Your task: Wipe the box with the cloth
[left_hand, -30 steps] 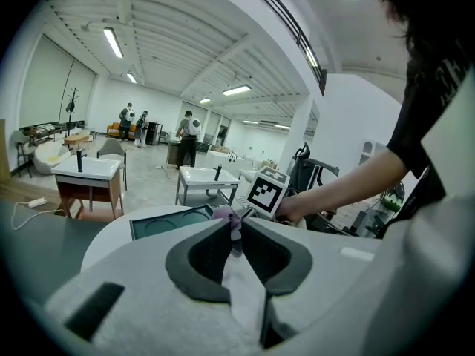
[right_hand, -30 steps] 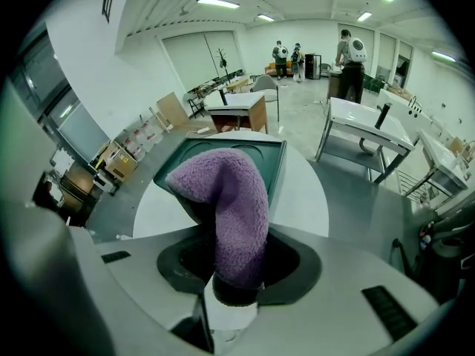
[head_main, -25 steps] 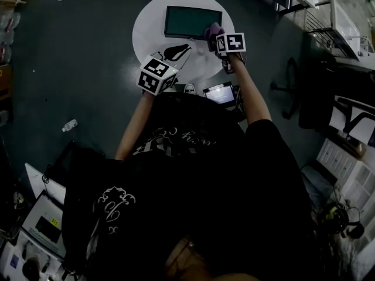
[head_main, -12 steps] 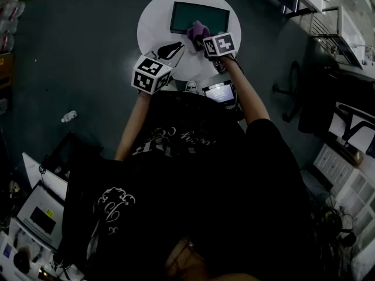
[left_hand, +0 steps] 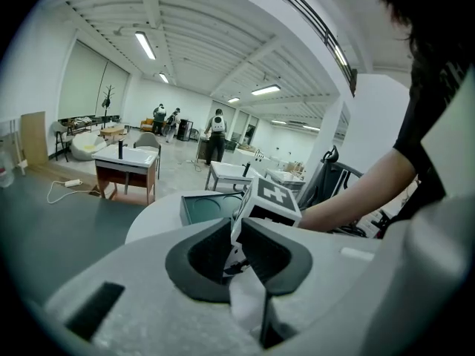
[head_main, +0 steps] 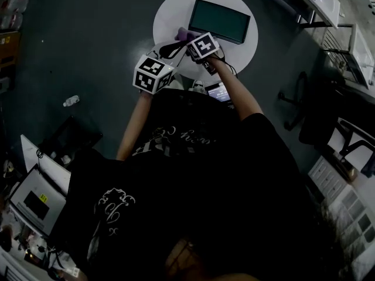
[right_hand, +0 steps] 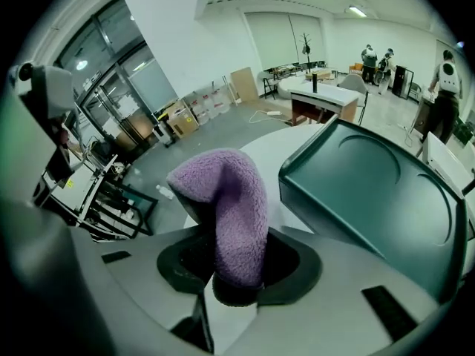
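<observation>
Clamping the purple cloth [right_hand: 226,213] beside the green box [right_hand: 371,191], right gripper [right_hand: 237,273] jaws; left gripper [left_hand: 236,254] jaws together, empty.

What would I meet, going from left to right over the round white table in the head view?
left gripper → purple cloth → dark green box

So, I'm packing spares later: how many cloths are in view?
1. The purple cloth is clamped in the right gripper, beside the green box, over the round white table. Others may be hidden.
</observation>
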`<state>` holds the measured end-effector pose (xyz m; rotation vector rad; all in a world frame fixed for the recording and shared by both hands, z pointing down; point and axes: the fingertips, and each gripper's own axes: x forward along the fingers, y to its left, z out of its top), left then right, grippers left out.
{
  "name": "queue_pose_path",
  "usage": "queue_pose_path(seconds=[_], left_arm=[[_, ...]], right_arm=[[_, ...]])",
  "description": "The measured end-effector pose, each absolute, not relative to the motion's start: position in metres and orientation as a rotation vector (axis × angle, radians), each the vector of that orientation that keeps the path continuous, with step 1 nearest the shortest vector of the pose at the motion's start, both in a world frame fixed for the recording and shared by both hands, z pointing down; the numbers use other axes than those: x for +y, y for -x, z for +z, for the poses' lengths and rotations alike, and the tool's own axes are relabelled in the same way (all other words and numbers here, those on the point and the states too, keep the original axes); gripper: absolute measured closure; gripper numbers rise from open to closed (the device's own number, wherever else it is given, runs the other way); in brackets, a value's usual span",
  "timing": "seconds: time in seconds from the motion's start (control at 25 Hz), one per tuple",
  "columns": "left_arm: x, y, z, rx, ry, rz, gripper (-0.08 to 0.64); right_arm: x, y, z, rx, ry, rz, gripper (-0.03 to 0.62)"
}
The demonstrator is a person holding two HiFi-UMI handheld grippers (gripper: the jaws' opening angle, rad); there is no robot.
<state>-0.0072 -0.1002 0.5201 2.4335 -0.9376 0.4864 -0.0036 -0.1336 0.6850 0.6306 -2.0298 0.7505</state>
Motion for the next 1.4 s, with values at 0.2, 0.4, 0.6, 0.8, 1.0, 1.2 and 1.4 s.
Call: queue_pose_path(seconds=[0.2,0.4,0.6,0.8,1.0,1.2,1.4], left_arm=[[-0.1,0.033,0.523,-0.97,-2.406,0.486,0.522],[-0.102,0.044,0.527,-0.955,-2.401,0.488,0.522],[-0.106,0.031,0.527,-0.893,-2.43,0.489,0.522],[-0.11,0.004,0.526,-0.829,-2.466,0.496,0.522],[-0.108,-0.02,0.525,-0.783,-2.499,0.513,0.522],[-0.103,-0.044,0.522,-0.766,-2.519,0.528,0.522],[-0.097,-0.068,0.517,-0.767,-2.53,0.531,0.522]], right_arm=[[-0.135,0.008,0.711,-1.932,-0.635,0.753,0.477],[-0.136,-0.021,0.724,-1.851,-0.675,0.794,0.477],[-0.129,-0.06,0.724,-1.808,-0.676,0.792,0.477],[-0.124,-0.104,0.721,-1.782,-0.683,0.788,0.477],[-0.111,-0.135,0.714,-1.789,-0.661,0.793,0.477],[-0.107,-0.175,0.711,-1.758,-0.72,0.796,0.477],[-0.106,-0.22,0.707,-1.735,-0.775,0.831,0.477]])
